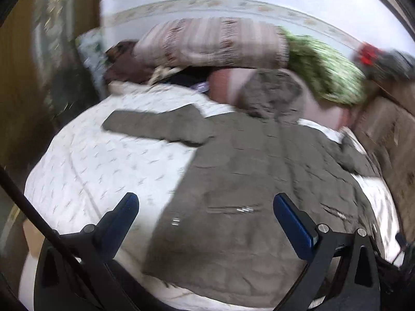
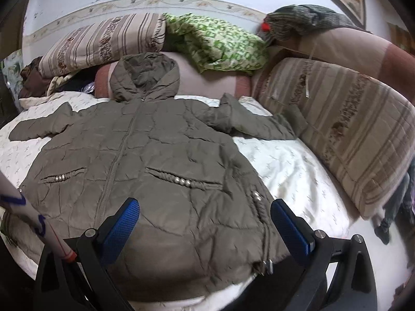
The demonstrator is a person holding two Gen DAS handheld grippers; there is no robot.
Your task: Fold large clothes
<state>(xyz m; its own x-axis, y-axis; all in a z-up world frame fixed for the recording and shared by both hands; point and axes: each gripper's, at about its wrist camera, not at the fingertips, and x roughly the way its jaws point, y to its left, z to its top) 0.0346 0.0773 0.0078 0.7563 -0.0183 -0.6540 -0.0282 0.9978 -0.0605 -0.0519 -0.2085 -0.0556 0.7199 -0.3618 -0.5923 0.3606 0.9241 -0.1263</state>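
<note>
An olive-grey quilted hooded jacket (image 2: 145,160) lies spread front-up on a white patterned bed cover (image 2: 290,171), hood toward the pillows, zip closed, both sleeves stretched out sideways. My right gripper (image 2: 205,212) hovers open above the jacket's lower hem, nothing between its blue pads. In the blurred left wrist view the same jacket (image 1: 249,181) fills the centre and right. My left gripper (image 1: 206,207) is open above the jacket's lower left edge, where it meets the bed cover (image 1: 98,165).
Striped pillows (image 2: 103,39) and a green-patterned cloth (image 2: 220,41) are piled at the head of the bed. A striped quilt (image 2: 345,129) leans along the right side. A dark wooden surface (image 1: 28,83) stands left of the bed.
</note>
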